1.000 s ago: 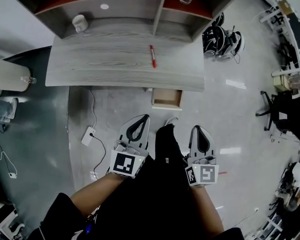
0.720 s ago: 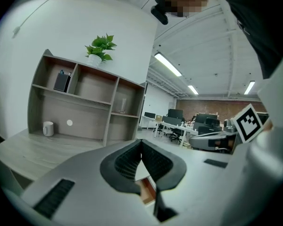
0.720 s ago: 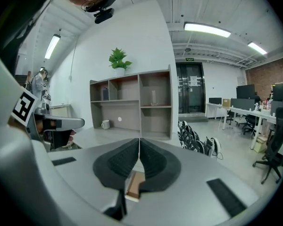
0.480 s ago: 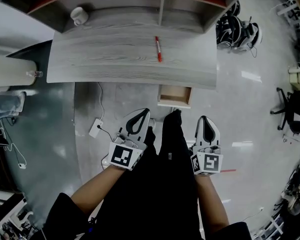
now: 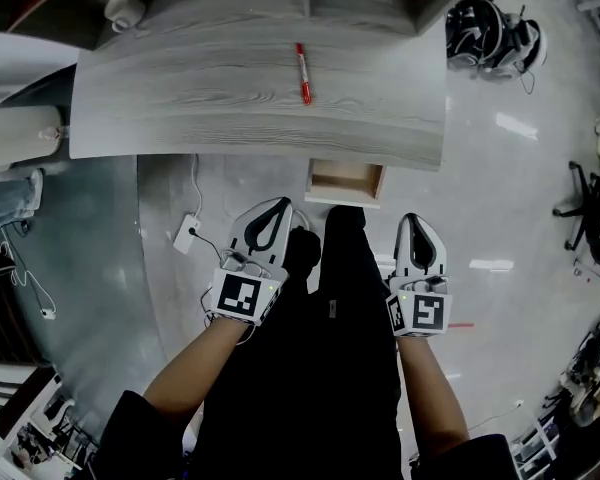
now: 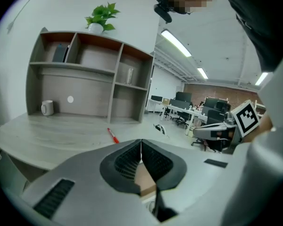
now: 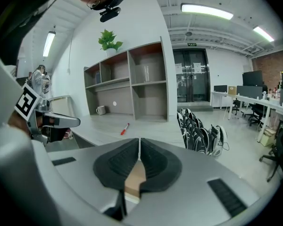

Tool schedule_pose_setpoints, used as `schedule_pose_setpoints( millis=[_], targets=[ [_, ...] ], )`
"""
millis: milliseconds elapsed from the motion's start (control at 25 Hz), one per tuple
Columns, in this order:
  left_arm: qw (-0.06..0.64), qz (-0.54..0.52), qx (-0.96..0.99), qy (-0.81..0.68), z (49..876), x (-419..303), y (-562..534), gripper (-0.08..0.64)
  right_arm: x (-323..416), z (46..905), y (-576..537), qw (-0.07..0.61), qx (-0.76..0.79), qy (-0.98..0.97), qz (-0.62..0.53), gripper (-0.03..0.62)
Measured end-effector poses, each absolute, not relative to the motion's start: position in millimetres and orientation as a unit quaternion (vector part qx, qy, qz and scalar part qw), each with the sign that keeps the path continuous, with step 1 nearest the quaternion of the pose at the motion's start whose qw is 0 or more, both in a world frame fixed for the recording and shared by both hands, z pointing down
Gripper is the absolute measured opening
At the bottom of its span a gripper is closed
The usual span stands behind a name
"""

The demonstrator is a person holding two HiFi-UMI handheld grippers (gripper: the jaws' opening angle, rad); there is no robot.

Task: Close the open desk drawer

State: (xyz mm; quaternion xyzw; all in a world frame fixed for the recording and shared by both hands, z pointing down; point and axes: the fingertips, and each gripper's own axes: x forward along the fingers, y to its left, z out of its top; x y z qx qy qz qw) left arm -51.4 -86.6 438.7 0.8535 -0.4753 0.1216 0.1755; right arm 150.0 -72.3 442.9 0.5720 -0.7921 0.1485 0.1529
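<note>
Two grippers, left gripper [image 5: 278, 205] and right gripper [image 5: 414, 219]: jaws clenched, nothing held. Open drawer [image 5: 346, 182] lies just beyond them, under the counter [image 5: 230, 118] near edge, untouched. Risk: a one-sided push may skew and jam it.

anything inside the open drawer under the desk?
Head view: the light wooden open drawer shows only its bare bottom. Its rear part is covered by the grey wood-grain desk top, so unknown there.
</note>
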Motion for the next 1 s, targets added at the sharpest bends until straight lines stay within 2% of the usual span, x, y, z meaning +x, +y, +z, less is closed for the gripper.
schedule_pose_setpoints(
  millis=[400,1000],
  targets=[
    [0.224,0.166,0.836,-0.472,547,-61,-67,0.014,154,529,-71,0.182,0.557,-0.794,0.164,0.018],
    [0.216,0.21,0.835,-0.461,658,-81,-58,0.015,159,654,-21,0.253,0.529,-0.784,0.206,0.018]
  ],
)
